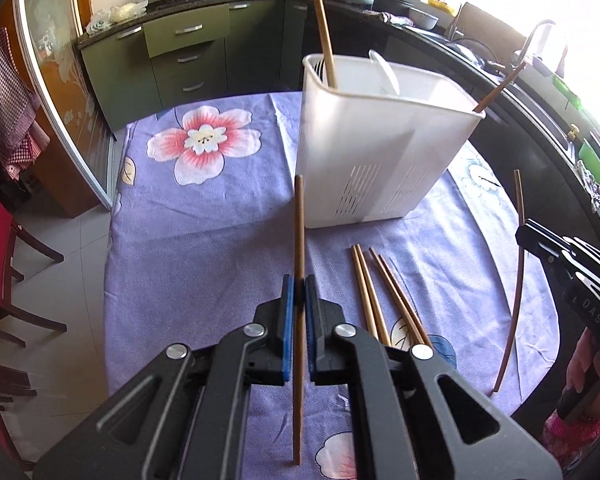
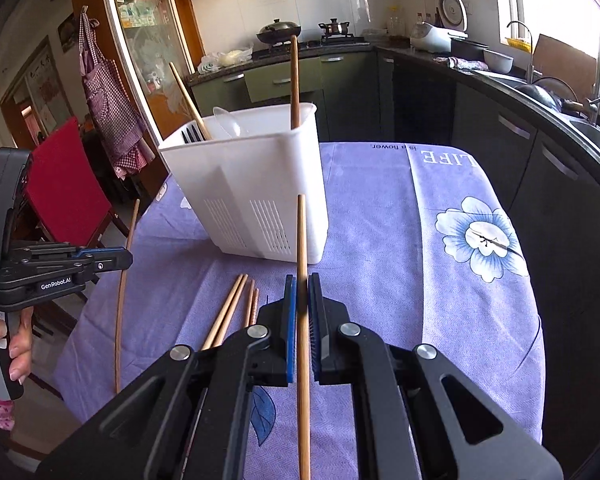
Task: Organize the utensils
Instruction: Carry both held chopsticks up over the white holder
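Observation:
A white plastic utensil holder stands on the purple flowered tablecloth; it also shows in the right wrist view. Two chopsticks and a white spoon stand in it. My left gripper is shut on an upright wooden chopstick just before the holder. My right gripper is shut on another upright chopstick; it shows at the right in the left wrist view. Several loose chopsticks lie on the cloth between the grippers, also seen in the right wrist view.
A red chair stands at the table's left side. Dark kitchen cabinets and a counter with a sink curve round the far and right sides. The table edge drops to tiled floor on the left.

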